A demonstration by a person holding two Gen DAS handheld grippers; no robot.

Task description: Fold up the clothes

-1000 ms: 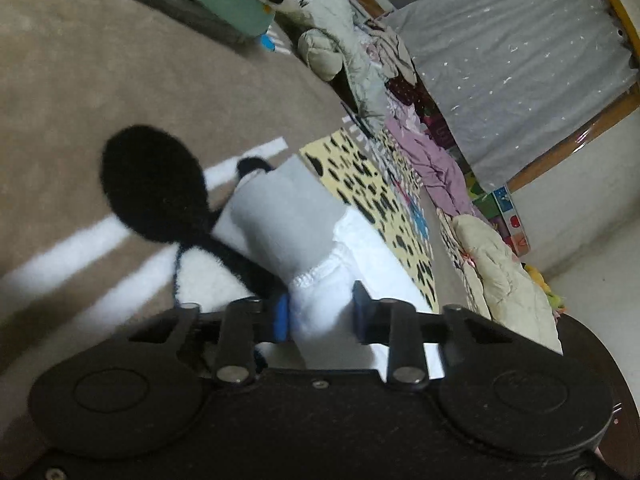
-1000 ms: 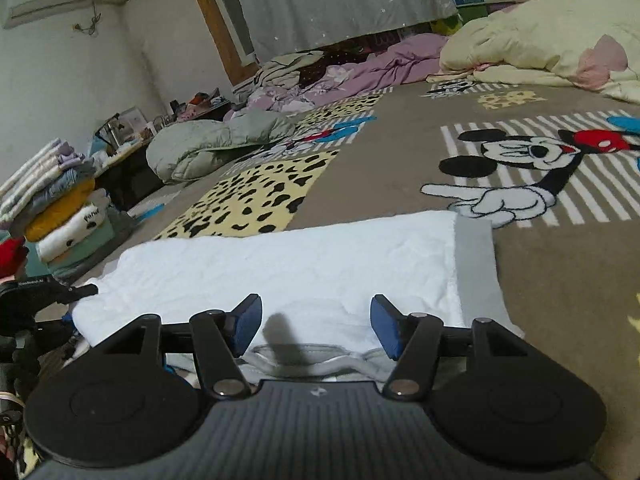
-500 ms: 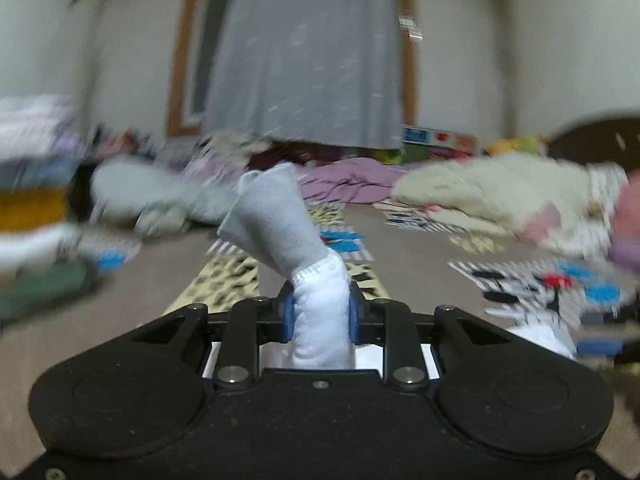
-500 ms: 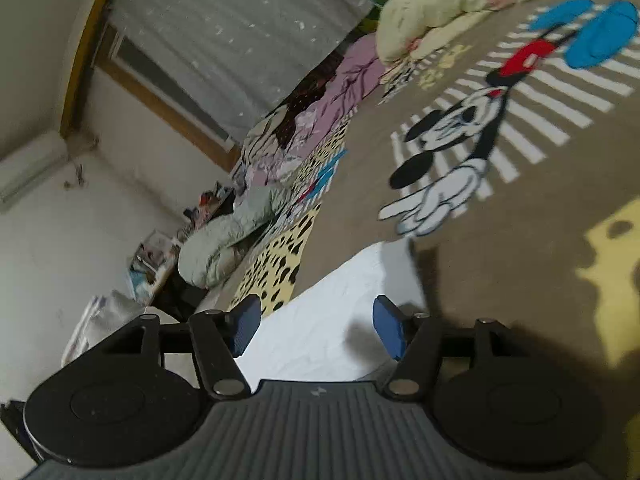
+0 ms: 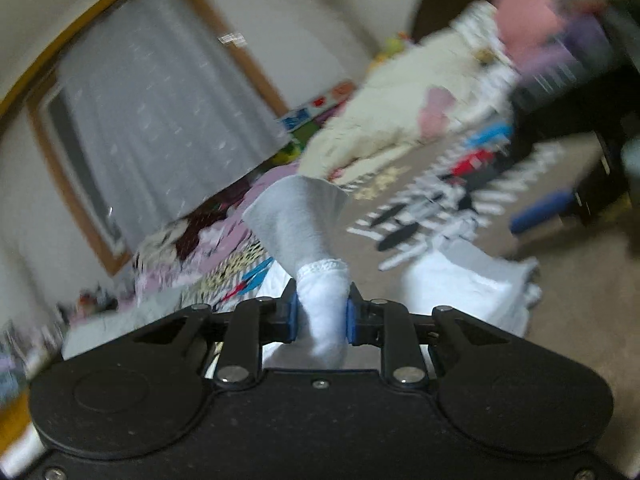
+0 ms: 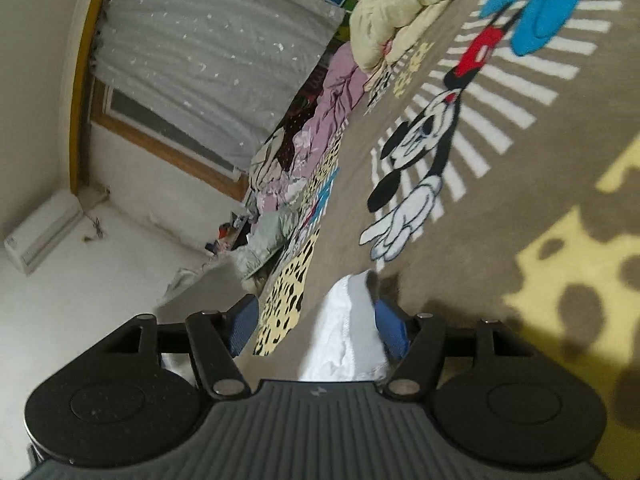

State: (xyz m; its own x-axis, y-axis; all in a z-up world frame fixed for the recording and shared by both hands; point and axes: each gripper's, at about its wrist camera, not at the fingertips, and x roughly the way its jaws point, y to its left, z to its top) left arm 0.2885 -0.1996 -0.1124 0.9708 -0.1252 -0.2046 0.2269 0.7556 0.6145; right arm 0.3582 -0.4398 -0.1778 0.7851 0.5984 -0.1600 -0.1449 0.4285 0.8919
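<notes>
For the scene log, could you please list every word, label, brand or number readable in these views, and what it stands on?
None can be read.
Air conditioner: a small mark at one end, too small to read.
Sticker on the window frame: blurred.
Colourful boxes under the curtain: letter-like shapes, blurred.
Right gripper: a small embossed logo on its body, no text.
Rug: cartoon mouse, no words.

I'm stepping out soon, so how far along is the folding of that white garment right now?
Done: little shows as finished; the white garment looks partly doubled over on the carpet. In hand: the left gripper is shut on its grey-cuffed end, lifted; the right gripper is open, the cloth resting against one finger. Left: laying that end over, flattening, and the unfolded clothes pile by the window.
</notes>
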